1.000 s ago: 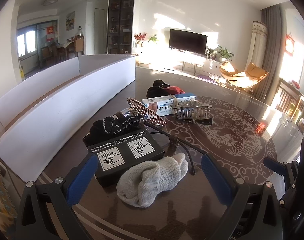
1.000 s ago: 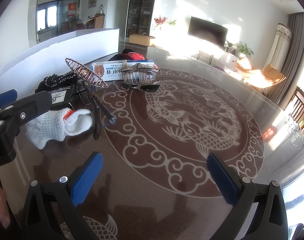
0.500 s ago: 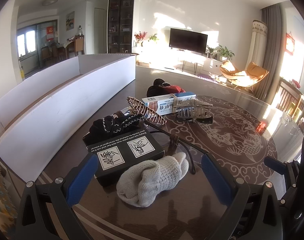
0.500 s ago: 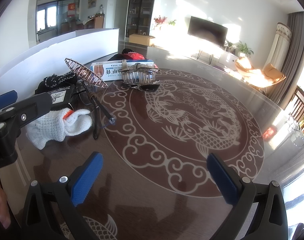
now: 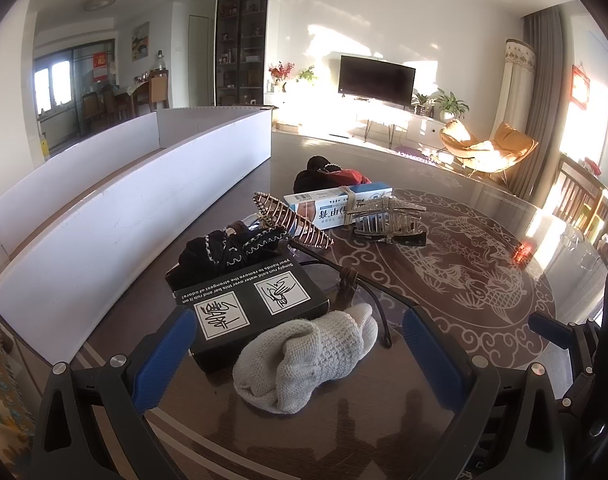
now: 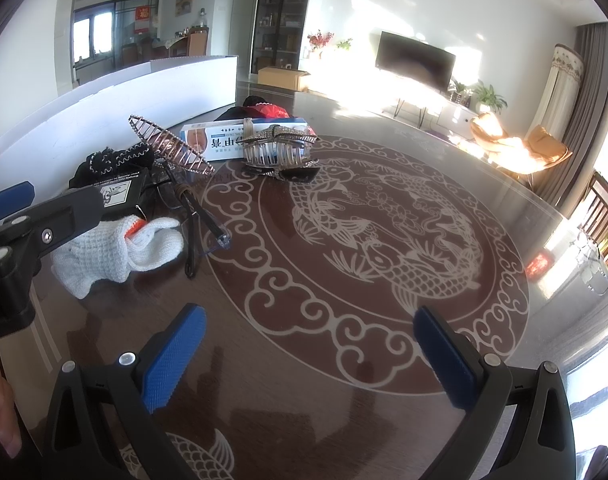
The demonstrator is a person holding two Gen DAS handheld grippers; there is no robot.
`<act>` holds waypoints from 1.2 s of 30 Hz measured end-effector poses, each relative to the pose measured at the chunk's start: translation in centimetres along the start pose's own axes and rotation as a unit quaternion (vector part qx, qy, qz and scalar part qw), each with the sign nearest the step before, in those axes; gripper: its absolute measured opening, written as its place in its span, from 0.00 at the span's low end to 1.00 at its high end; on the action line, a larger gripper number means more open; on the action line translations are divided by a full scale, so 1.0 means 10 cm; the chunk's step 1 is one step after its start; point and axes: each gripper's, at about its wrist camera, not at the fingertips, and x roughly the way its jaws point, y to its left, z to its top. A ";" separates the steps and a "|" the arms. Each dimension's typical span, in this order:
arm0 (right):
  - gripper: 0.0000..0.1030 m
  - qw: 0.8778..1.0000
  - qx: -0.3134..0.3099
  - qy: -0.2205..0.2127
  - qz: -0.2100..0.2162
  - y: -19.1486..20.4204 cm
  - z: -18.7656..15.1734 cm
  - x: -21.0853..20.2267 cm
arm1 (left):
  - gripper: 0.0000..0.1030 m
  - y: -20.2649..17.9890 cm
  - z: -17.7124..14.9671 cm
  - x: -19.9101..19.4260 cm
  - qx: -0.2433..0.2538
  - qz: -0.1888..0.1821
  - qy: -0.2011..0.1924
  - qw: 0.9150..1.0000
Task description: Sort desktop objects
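Note:
My left gripper (image 5: 297,354) is open, its blue pads either side of a white knit glove (image 5: 304,358) lying against a black box (image 5: 247,300). Behind them lie a black trimmed cloth (image 5: 227,246), a rose-gold hair claw (image 5: 291,220), safety glasses (image 5: 364,292), a blue-white toothpaste box (image 5: 336,204), a silver hair claw (image 5: 388,218) and a black-red bundle (image 5: 328,176). My right gripper (image 6: 310,362) is open and empty over bare table, right of the glove (image 6: 115,250). The left gripper also shows in the right wrist view (image 6: 31,224).
A long white cardboard box (image 5: 115,196) with an open top runs along the table's left side. The round glass table (image 6: 384,240) bears a dragon pattern. A living room with a TV (image 5: 376,80) and orange chair lies beyond.

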 end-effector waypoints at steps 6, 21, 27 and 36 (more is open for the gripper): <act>1.00 1.000 0.001 0.001 0.000 0.00 0.00 0.01 | 1.00 0.00 0.00 0.00 0.000 0.000 0.001 1.000; 1.00 1.000 0.003 0.003 0.000 0.00 0.00 0.03 | 1.00 0.00 -0.02 0.01 0.002 -0.001 0.002 1.000; 1.00 1.000 0.003 0.003 0.001 0.00 0.00 0.03 | 1.00 0.00 -0.02 0.01 0.004 -0.001 0.002 1.000; 1.00 1.000 0.003 0.003 0.001 0.00 0.00 0.04 | 1.00 -0.01 -0.02 0.01 0.005 -0.002 0.003 1.000</act>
